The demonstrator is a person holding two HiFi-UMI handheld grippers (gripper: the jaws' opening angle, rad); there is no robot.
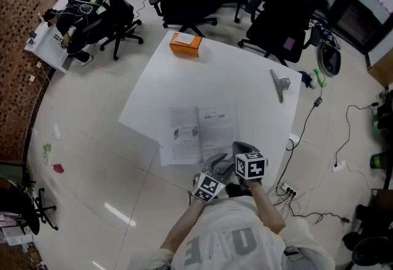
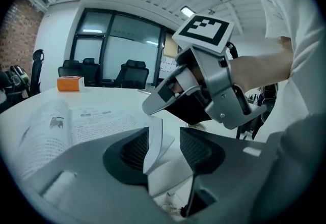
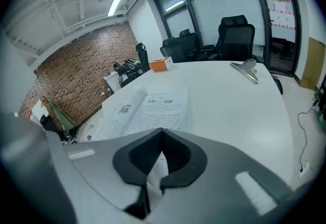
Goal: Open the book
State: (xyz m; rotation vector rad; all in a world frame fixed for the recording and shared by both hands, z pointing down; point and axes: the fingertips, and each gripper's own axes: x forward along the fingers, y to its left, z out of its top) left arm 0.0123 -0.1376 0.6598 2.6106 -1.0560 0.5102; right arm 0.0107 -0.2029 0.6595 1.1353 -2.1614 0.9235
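One page (image 3: pixel 156 172) sits clamped in the right tongs (image 3: pixel 162 139), left tongs (image 2: pixel 165 149) open around it; yanking risks tearing it.

book (image 1: pixel 195 132) print too small to read, near corner behind right gripper (image 1: pixel 238 151)

Matt paper book (image 1: pixel 198 135), smooth white table (image 1: pixel 233 72), glossy tiled floor (image 1: pixel 92 158)
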